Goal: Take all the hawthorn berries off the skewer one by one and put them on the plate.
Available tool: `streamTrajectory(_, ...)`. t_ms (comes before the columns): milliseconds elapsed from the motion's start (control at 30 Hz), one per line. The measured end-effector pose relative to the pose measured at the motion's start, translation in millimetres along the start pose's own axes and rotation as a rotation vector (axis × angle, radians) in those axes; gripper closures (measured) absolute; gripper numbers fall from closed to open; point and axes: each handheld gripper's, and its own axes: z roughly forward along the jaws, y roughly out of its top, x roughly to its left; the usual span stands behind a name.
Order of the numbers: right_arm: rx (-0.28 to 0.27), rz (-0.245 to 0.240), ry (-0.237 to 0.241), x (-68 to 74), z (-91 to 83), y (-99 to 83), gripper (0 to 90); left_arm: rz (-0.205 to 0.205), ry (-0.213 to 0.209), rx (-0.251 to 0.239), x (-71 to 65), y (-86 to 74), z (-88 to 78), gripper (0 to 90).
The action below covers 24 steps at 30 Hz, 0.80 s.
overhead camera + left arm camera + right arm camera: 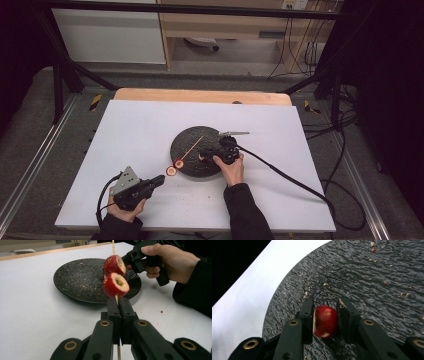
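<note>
Two fruit pieces (115,275) sit on a skewer (113,246) pinched by the left gripper (119,305). On the plate (372,280), the right gripper (325,312) has jaws slightly apart around a third piece (325,321), one pad touching it.

My white table (140,130) carries a round black plate (189,140) just right of centre; crumbs (200,200) lie scattered on the bare top at the plate's six o'clock.
</note>
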Motion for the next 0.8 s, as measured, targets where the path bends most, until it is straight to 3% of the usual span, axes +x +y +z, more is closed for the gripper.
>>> streamTrajectory(100,0.005,-0.001,-0.007,1.0,-1.9,0.4,60.8,-0.003,-0.003,0.002,-0.1,-0.2,1.2,88.5)
streamTrajectory(233,-0.046,-0.022,0.004,4.6,-14.7,5.2,47.0,-0.002,-0.004,0.0,-0.7,0.0,0.8,88.5)
streamTrajectory(533,-0.112,-0.117,0.042,24.1,-47.3,10.8,13.0,-0.008,-0.008,-0.007,-0.2,1.2,-0.3,88.5)
streamTrajectory(800,-0.148,-0.136,0.095,41.5,-63.1,1.1,4.6,-0.004,-0.013,-0.009,-2.7,2.4,1.8,88.5)
